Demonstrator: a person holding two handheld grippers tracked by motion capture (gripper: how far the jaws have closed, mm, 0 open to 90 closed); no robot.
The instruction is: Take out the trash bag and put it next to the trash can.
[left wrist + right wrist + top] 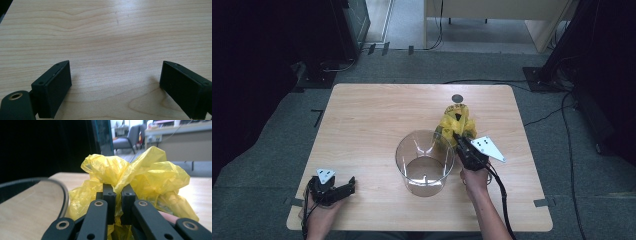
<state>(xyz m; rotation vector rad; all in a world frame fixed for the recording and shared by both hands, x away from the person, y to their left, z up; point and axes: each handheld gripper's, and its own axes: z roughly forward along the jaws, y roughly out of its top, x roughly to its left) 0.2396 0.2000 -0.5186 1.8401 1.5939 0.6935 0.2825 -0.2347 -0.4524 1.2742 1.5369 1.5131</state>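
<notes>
Right gripper: jaws closed to a narrow slit, pinching a fold of the crumpled yellow plastic bag; the grip is on a gathered ridge, probably so the thin film bunches and does not slip; the bag bulges ahead of and above the jaw tips, just beside the clear round container on that gripper's left. The bag has no clear long axis; a crumpled mound, peaks pointing up. Left gripper: jaws wide apart, holding nothing, resting low over the bare wooden table, apparently parked out of the way.

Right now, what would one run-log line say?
right gripper: shut on yellow plastic bag | left gripper: open, idle | clear plastic bin: empty
</notes>
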